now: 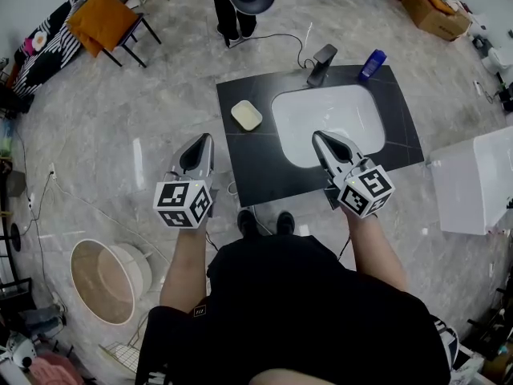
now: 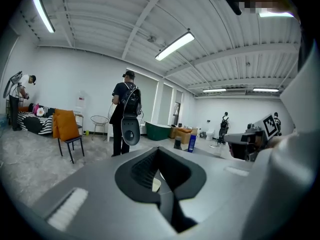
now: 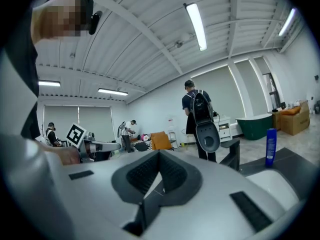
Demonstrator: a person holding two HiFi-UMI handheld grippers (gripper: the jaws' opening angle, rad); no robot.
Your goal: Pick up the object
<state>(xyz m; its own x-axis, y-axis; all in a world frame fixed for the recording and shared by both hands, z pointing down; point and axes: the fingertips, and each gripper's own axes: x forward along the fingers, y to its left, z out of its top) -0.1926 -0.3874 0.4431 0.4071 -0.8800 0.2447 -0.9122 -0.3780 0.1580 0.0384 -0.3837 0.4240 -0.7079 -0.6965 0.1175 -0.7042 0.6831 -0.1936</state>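
Note:
A pale yellow soap bar (image 1: 246, 115) lies on the left part of a black countertop (image 1: 248, 167), beside a white sink basin (image 1: 329, 119). A black faucet (image 1: 322, 62) and a blue bottle (image 1: 372, 64) stand at the counter's far edge. My left gripper (image 1: 206, 138) is held shut over the floor just left of the counter, short of the soap, holding nothing. My right gripper (image 1: 318, 136) is shut and empty above the basin's near rim. The closed jaw tips of the left gripper (image 2: 160, 176) and of the right gripper (image 3: 161, 181) show in their own views, with nothing between them.
A person (image 1: 238, 2) holding a toilet seat stands beyond the counter. A chair with an orange cushion (image 1: 104, 18) is at the far left, a round tub (image 1: 104, 279) at the near left, a white box (image 1: 477, 179) at the right, and cardboard boxes (image 1: 437, 10) at the far right.

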